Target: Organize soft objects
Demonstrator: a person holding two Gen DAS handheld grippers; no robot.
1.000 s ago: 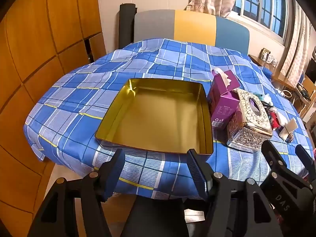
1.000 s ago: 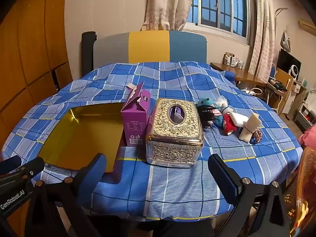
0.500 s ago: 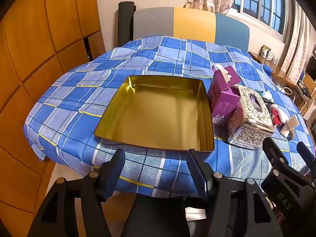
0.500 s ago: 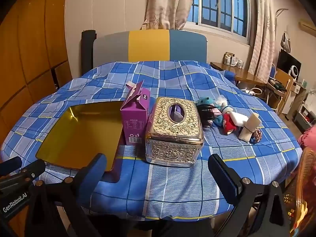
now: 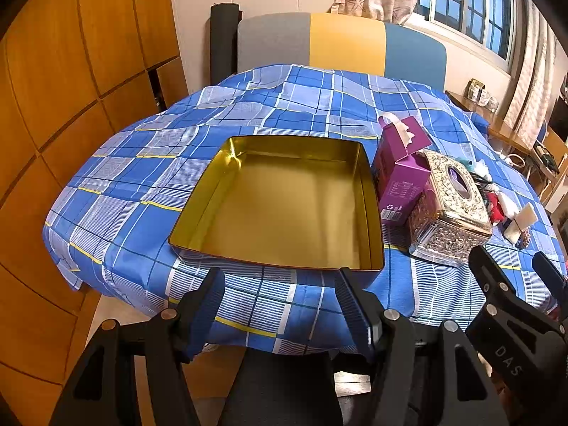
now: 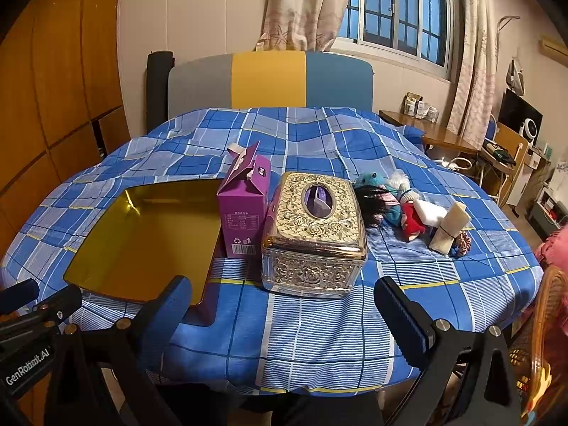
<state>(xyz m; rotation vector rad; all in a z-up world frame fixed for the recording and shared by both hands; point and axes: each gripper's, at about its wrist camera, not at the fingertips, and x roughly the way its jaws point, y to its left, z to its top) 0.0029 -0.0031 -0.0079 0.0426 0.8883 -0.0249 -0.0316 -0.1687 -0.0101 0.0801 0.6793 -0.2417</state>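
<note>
one gold tray, one purple carton, one ornate tissue box; soft toys are lying heaped, colourful. left gripper and right gripper are hovering spread, empty.

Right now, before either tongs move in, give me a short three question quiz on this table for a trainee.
1. True or false: the gold tin already holds a soft toy.
2. Which stands directly between the tin and the ornate tissue box? A) the purple carton B) the plush toys C) a mug
3. Fill in: the left tongs and right tongs are both ____, gripping nothing.

Key: 1 false, the tin holds nothing; 2 A; 3 open.
</note>
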